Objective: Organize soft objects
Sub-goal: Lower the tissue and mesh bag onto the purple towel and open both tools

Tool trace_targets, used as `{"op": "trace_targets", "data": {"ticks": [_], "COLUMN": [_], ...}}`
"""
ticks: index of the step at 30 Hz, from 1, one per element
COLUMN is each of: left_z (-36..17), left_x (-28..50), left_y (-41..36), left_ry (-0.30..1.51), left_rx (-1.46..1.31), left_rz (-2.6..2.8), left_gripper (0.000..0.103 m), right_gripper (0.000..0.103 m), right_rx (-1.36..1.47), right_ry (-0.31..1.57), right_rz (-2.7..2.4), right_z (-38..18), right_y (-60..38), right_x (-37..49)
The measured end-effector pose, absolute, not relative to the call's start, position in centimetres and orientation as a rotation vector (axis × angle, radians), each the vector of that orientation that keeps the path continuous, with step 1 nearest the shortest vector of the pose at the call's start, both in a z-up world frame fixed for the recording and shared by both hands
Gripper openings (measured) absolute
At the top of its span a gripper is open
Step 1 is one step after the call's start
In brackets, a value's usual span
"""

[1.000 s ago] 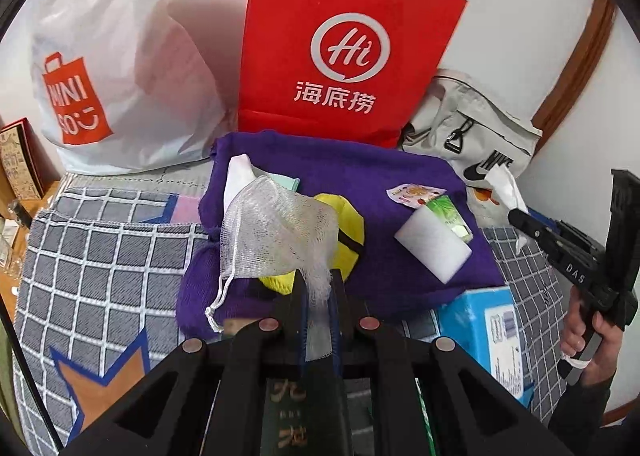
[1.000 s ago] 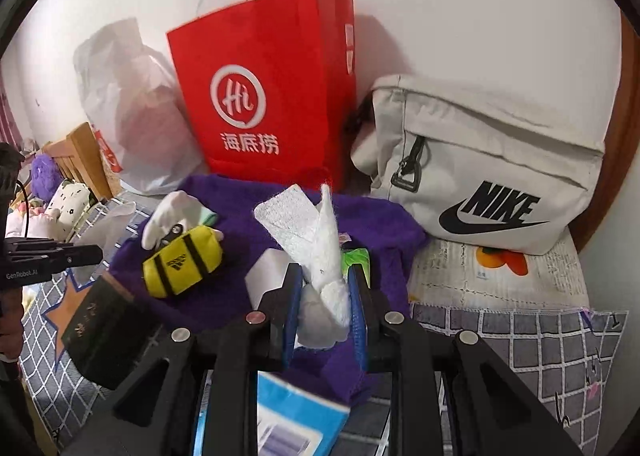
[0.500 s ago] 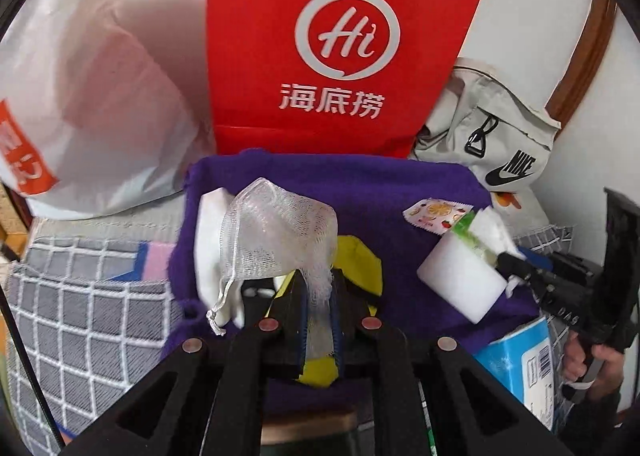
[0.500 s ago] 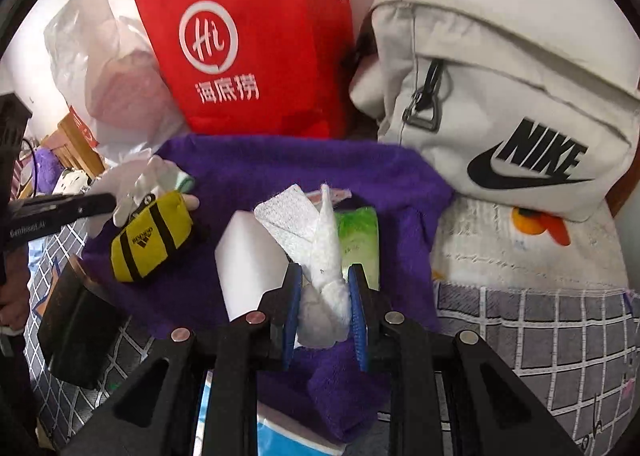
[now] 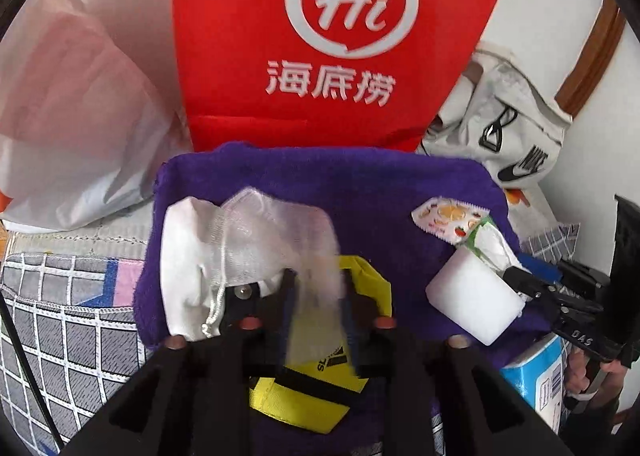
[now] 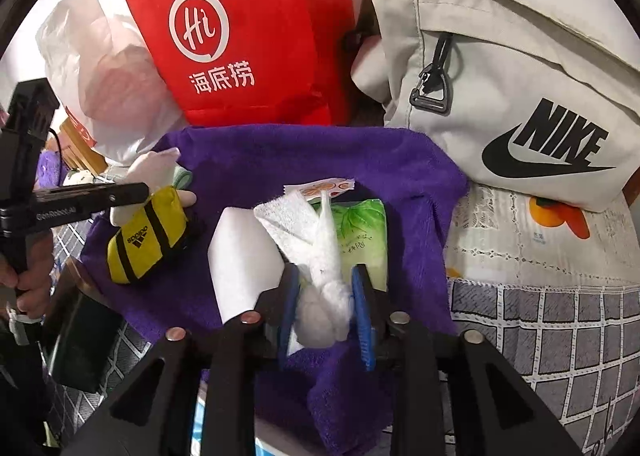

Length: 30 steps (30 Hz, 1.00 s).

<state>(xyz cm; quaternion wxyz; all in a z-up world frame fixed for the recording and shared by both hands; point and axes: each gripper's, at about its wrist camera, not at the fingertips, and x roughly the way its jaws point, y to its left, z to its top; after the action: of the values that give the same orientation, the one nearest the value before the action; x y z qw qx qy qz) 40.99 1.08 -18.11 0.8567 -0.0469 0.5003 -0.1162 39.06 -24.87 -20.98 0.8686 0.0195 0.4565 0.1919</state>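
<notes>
Both jaws just opening over the purple towel (image 6: pixel 320 160); left gripper (image 5: pixel 318 304) spread, mesh pouch (image 5: pixel 276 240) slipping loose onto the yellow pouch (image 5: pixel 320 384); right gripper (image 6: pixel 326 308) loosening round the white cloth (image 6: pixel 320 256); I'd open fully, then lift straight off.

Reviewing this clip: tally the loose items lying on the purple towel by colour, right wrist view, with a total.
White: 4 – foam block, twisted cloth, fruit-print sachet, mesh pouch
Yellow: 1 – small Adidas bag
Green: 1 – tissue pack
Total: 6 on the purple towel
</notes>
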Motion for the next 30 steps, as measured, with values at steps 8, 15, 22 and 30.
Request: {"op": "trace_targets", "data": {"ticks": [8, 15, 22, 30], "left_z": [-16.8, -15.1, -14.4, -14.8], "left_x": [40.0, 38.4, 36.5, 34.3], "left_y": [1.0, 1.2, 2.1, 3.9], "left_ry": [1.030, 1.009, 1.018, 1.049], "left_rx": [-0.085, -0.055, -0.065, -0.112], "left_rz": [-0.232, -0.197, -0.191, -0.187], "left_gripper": [0.064, 0.077, 0.077, 0.078], "right_gripper": [0.072, 0.073, 0.073, 0.073], "right_rx": [0.068, 0.032, 0.028, 0.054], "right_ry": [0.909, 0.888, 0.881, 0.900], "right_rz": [0.419, 0.424, 0.410, 0.426], "right_z": [-19.2, -17.5, -16.3, -16.1], "right_y": [-25.1, -24.1, -24.2, -23.6], "right_x": [37.9, 36.1, 33.8, 29.6]}}
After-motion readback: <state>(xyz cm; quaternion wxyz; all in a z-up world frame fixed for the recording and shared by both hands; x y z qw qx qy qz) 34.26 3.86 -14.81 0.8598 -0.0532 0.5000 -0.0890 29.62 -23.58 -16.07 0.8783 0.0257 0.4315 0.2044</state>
